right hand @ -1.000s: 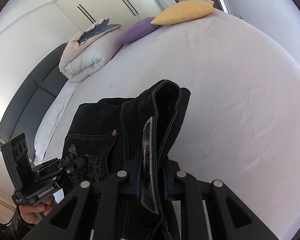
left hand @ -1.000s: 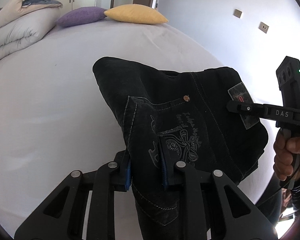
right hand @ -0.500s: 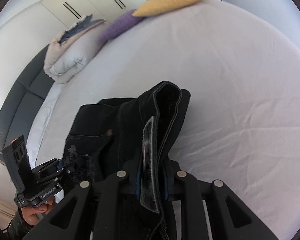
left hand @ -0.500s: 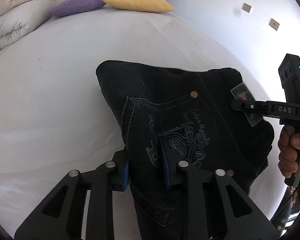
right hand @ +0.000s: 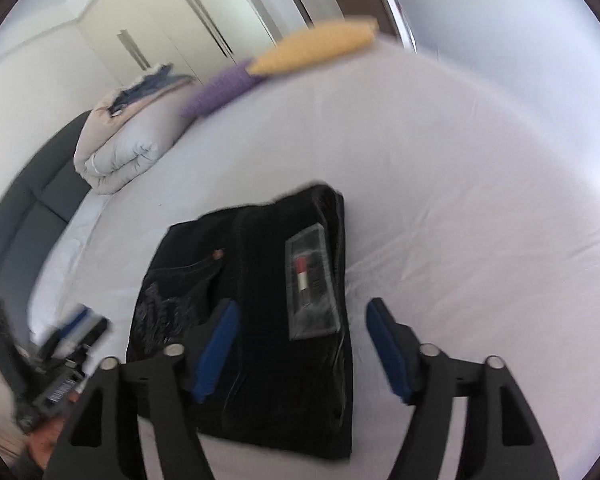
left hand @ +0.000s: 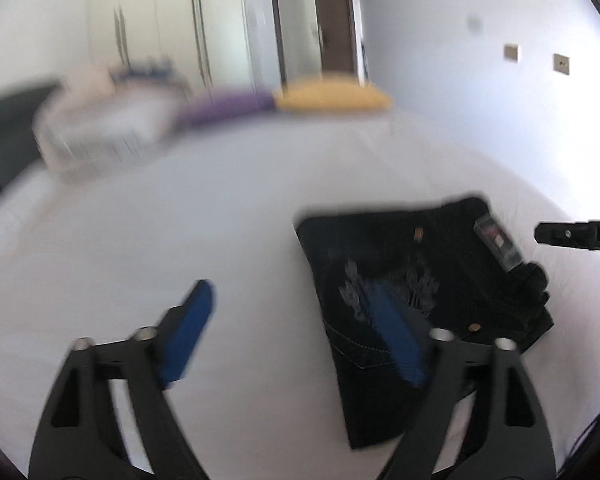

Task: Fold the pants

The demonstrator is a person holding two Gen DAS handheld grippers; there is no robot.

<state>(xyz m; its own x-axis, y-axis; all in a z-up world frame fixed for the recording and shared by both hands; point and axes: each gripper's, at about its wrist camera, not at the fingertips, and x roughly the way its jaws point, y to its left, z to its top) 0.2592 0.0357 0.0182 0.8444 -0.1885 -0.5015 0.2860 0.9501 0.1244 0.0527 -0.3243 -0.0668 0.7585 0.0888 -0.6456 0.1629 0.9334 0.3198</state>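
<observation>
Released pants [right hand: 256, 300] below both tools

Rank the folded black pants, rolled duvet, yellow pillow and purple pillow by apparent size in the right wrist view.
1. Folded black pants, largest, though nearest the camera.
2. Rolled duvet.
3. Yellow pillow.
4. Purple pillow, close to the yellow one; both are blurred and far, so their order is unsure.
</observation>
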